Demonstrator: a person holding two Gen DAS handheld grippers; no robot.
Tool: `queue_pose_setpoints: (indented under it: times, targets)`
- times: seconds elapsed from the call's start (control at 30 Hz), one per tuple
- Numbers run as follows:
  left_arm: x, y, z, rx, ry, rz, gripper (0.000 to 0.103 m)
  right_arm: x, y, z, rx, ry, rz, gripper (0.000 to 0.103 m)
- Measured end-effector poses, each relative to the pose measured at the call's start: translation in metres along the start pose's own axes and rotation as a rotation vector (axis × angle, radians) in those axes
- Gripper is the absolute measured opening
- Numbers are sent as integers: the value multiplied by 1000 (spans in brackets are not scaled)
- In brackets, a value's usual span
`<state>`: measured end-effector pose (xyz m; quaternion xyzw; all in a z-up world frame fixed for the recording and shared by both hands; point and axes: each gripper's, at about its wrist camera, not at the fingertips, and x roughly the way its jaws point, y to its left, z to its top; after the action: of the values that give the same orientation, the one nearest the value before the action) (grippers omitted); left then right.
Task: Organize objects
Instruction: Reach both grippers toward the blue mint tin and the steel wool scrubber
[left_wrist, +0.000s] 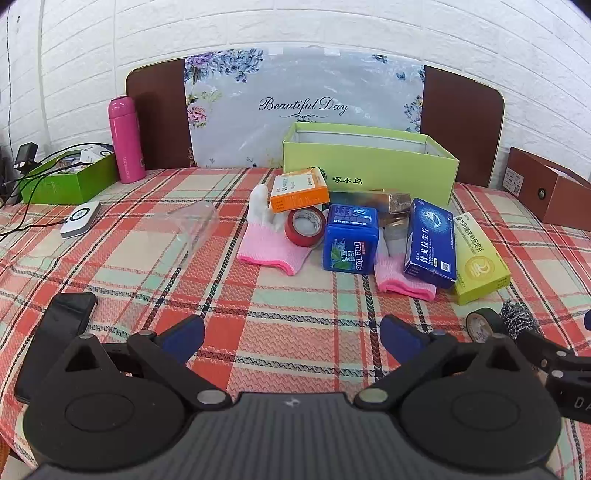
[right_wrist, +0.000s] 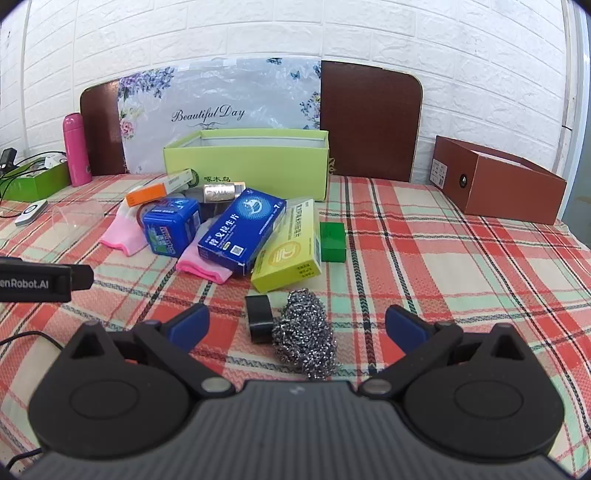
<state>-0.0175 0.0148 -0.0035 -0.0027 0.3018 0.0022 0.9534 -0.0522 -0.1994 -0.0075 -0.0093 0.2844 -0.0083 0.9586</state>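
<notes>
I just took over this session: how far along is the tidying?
Done: nothing visible; the green box looks empty as far as its inside shows.
In hand: nothing. The left gripper and right gripper are both open, the right just short of the scourer and black tape.
Left: the whole pile, including the mentos tin, blue carton, yellow carton, gloves and red tape.

Woven plaid cloth (right_wrist: 443, 240), matt, over desk. Coiled metal-wire scourer (right_wrist: 304, 339), shiny, rough. Glossy cardboard on blue medicine box (right_wrist: 242, 232); matt green open box (right_wrist: 251, 162). Knitted pink gloves (left_wrist: 269, 247). Smooth glossy red tape roll (left_wrist: 304, 225).
</notes>
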Motion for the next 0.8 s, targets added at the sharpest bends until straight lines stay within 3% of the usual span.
queue_pose_setpoints:
  times: [0.8]
  targets:
    - [11, -2, -4, 3, 38, -12, 103, 15, -3, -8, 16, 57, -18, 103]
